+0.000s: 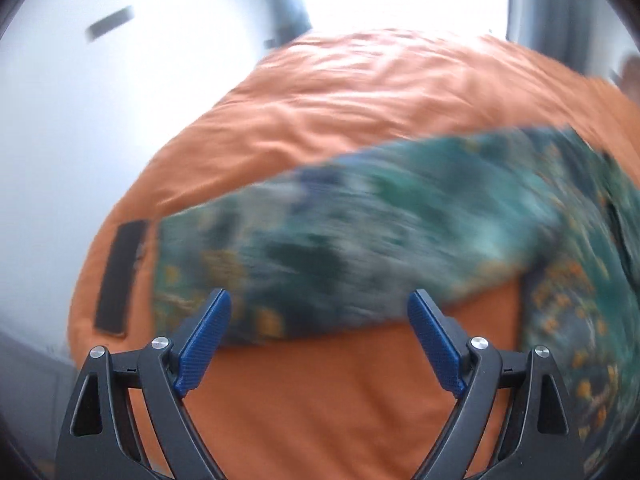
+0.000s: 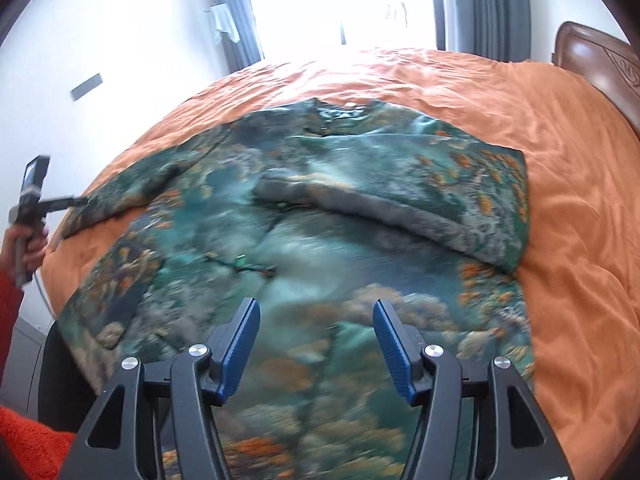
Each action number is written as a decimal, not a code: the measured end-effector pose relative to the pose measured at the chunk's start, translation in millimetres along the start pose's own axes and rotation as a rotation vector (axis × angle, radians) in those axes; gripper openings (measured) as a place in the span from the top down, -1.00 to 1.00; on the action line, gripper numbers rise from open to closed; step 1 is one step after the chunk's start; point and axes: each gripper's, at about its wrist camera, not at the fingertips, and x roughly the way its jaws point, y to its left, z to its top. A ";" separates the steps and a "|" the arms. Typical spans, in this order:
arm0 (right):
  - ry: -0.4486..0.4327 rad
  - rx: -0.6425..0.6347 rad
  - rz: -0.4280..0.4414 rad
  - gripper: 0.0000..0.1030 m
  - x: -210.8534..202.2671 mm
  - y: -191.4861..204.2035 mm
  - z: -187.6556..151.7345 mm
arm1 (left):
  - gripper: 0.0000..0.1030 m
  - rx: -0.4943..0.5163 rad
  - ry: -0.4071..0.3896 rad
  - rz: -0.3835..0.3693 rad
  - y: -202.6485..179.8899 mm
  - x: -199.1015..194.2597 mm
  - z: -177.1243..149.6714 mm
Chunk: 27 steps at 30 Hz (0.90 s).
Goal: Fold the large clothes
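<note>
A large teal shirt (image 2: 320, 216) printed with orange flowers lies spread on an orange bedcover (image 2: 580, 208). One sleeve (image 2: 420, 204) is folded across its chest. The other sleeve (image 1: 360, 232) stretches out sideways, blurred in the left wrist view. My left gripper (image 1: 319, 296) hovers over that sleeve's lower edge, open wide, with nothing between its blue pads (image 1: 208, 344). In the right wrist view the left gripper (image 2: 74, 201) sits at the sleeve's end. My right gripper (image 2: 316, 303) hangs open above the shirt's lower body, holding nothing.
A flat black object (image 1: 120, 276) lies on the cover beside the sleeve's cuff. A wooden headboard (image 2: 592, 60) stands at the far right, with a bright window (image 2: 340, 0) and grey curtains (image 2: 480, 4) beyond the bed. A hand (image 2: 28, 244) and a red sleeve (image 2: 24, 440) show at left.
</note>
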 end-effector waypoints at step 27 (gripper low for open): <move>-0.031 0.050 0.126 -0.17 -19.5 64.4 -57.2 | 0.87 -0.077 -0.088 -0.041 -27.9 -63.3 63.1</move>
